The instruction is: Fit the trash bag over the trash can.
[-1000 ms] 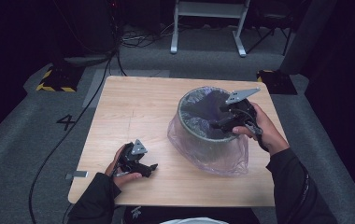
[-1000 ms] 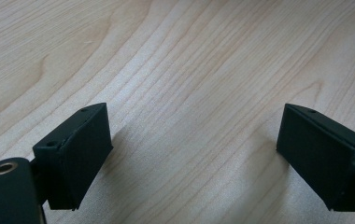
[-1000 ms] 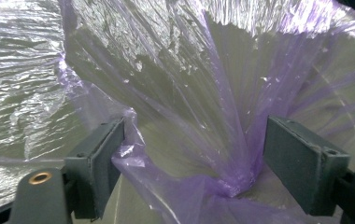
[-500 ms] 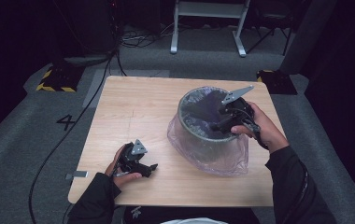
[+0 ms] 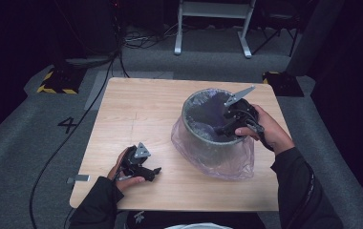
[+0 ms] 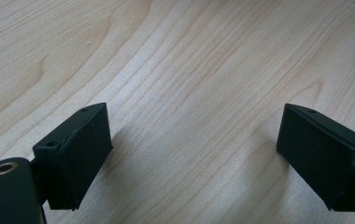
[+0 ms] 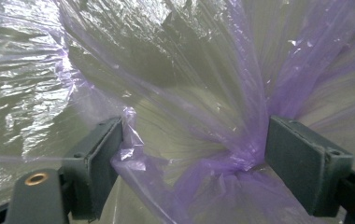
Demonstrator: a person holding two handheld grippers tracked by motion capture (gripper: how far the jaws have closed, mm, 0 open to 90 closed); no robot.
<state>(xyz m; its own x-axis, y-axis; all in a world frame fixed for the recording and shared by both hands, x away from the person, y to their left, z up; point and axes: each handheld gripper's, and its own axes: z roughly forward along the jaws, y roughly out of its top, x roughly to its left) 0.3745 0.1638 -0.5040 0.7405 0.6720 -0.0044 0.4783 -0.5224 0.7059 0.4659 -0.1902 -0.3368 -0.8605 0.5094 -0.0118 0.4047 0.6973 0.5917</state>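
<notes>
While we look down from the high view, the wooden desk point(image 5: 136, 109) is the biggest thing before us, and on its right half stands a round grey bin point(image 5: 208, 136) lined with a thin purple plastic bag point(image 5: 227, 164), whose loose skirt spills over the rim and pools on the wood around the bin's base. Our right hand point(image 5: 265, 129) reaches over the bin's right rim and points the right tool point(image 5: 220, 128) down into the bin's mouth. In the right gripper view we see its jaws spread wide inside the bin, with bunched, crinkled folds of the bag point(image 7: 185, 140) gathered between them; the film touches the left jaw, yet nothing is pinched. Near the desk's front left edge, well apart from the bin, our left hand point(image 5: 122, 169) rests with the left tool point(image 5: 153, 171) on the wood. The left gripper view shows its jaws spread over bare wood grain point(image 6: 189, 70).
</notes>
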